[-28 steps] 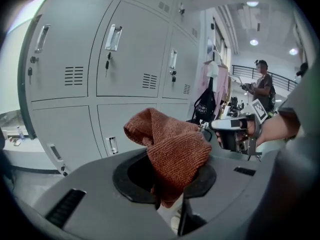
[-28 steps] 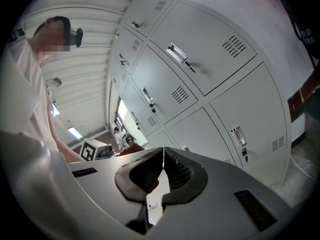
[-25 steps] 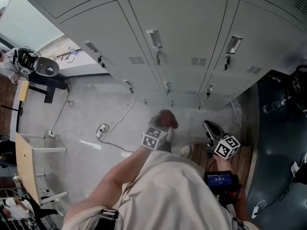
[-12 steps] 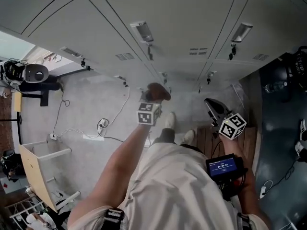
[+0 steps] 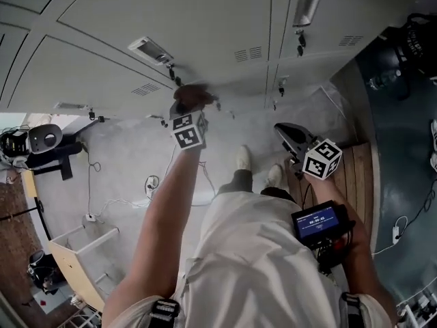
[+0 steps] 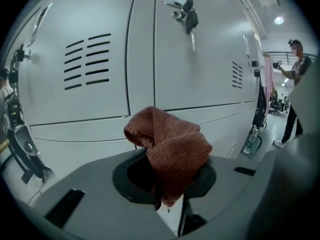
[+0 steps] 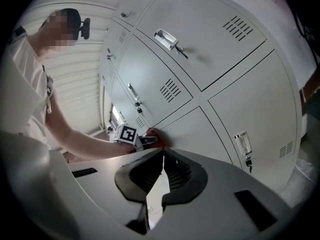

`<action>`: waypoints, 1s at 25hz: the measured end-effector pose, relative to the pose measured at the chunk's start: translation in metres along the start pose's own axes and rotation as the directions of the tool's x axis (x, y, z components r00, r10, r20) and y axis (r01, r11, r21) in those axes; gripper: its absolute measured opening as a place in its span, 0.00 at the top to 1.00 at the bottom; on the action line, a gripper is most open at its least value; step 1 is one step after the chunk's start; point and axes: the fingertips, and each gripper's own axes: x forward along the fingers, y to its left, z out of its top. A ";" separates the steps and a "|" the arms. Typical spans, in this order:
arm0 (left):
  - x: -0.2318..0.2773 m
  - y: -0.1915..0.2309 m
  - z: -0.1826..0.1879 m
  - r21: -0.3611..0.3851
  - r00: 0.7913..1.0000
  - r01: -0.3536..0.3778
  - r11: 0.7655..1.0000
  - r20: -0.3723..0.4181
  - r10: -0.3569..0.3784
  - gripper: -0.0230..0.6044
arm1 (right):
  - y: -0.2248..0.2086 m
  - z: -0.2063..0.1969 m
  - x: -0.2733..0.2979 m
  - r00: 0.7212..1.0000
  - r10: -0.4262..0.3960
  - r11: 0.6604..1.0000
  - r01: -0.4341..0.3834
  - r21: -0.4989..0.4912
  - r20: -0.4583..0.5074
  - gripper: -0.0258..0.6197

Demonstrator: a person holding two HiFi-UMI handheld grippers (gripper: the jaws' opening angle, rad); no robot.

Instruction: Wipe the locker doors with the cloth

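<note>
- Looking down in the head view, the left gripper (image 5: pixel 190 108) is raised on an outstretched arm to the grey locker doors (image 5: pixel 205 19), with the brown cloth (image 5: pixel 194 96) bunched at its tip, just below a door handle (image 5: pixel 151 48). The right gripper (image 5: pixel 289 135) hangs low beside the person's body, over the floor and well apart from the doors.
- In the left gripper view, the jaws are clenched on the cloth's lower fold. The rest of the cloth mushrooms up and forward, straight ahead of the gripper, between it and the door. Vent slots (image 6: pixel 84 59) lie up and to the left and a hanging key (image 6: pixel 190 19) is above. Whether the cloth touches the panel cannot be told here.
- In the right gripper view, the jaws are closed tip to tip with nothing between them. Ahead and to the left, the cloth looks pressed on the door near a seam between panels.
- The coming stroke turns on one thing – the cloth sits directly ahead of the left gripper, facing the panel, so that arm is the nearer one and likely does the wiping.
</note>
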 end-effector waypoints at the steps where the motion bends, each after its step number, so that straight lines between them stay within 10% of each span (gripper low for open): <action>1: 0.002 -0.004 -0.003 0.013 1.000 -0.001 1.000 -0.008 0.001 0.85 | 0.000 -0.002 -0.002 1.000 -0.004 1.000 0.004 0.007 0.005 0.93; 11: 0.039 -0.135 0.001 0.139 0.975 0.212 0.967 -0.097 -0.199 0.85 | -0.014 -0.012 -0.053 0.989 -0.126 0.990 0.121 0.071 0.083 0.93; 20: 0.051 -0.258 0.039 0.222 0.887 0.462 0.858 -0.103 -0.451 0.85 | -0.021 -0.017 -0.091 0.965 -0.231 0.970 0.218 0.108 0.125 0.93; 25: 0.064 -0.245 0.017 0.129 0.896 0.436 0.891 -0.158 -0.415 0.85 | -0.012 -0.023 -0.075 0.971 -0.213 0.974 0.202 0.103 0.106 0.93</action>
